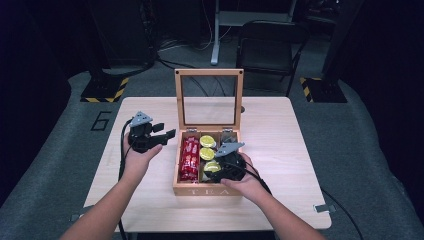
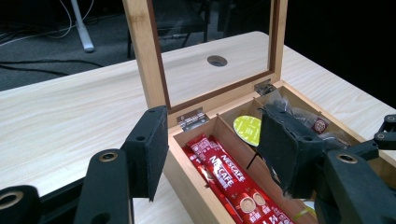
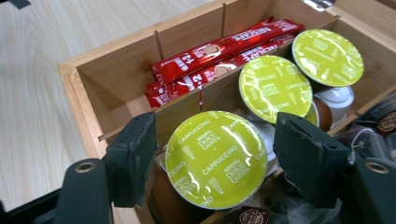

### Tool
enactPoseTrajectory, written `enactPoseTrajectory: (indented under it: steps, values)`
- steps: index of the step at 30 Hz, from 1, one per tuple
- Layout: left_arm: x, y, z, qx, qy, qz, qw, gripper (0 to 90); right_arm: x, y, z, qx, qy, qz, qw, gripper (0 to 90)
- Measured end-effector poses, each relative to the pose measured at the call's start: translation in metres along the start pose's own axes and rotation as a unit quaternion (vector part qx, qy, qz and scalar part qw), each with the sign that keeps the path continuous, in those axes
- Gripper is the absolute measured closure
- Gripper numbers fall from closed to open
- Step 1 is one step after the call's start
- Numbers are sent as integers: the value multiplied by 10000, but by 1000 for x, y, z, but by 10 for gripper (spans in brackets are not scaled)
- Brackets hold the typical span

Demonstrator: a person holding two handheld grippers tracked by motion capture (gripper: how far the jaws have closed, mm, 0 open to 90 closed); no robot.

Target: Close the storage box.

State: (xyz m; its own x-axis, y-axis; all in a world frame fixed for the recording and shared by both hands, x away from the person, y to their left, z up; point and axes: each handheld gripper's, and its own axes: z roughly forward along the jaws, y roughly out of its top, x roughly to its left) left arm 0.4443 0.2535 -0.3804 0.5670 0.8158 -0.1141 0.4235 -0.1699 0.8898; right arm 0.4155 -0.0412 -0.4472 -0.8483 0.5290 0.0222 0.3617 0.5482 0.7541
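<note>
Wooden tea box (image 1: 207,189) stood on the table (image 1: 280,145), lid up. Right claw (image 3: 215,161) was open, its jaws flanking the nearest of 3 cappuccino capsules (image 3: 215,157) in the middle compartment; not yet gripped, judging by the gaps. Left claw (image 1: 161,135) hovered open beside the box, empty. Capsule removal appeared barely begun.

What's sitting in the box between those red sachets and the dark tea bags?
A middle compartment of green-lidded capsules, between the red sachets and the tea bags. The high view shows it; the right gripper straddles one.
</note>
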Motion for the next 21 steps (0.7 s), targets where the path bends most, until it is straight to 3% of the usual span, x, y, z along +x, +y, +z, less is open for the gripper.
enactPoseTrajectory:
  steps: [13,21]
  values:
    - [1,-3,0,61,-16,24,10000,426,2,-4,6,170,-71,-113,9998,314]
    - [1,-3,0,21,10,-29,10000,426,0,-5,2,77,-82,-99,9999,368]
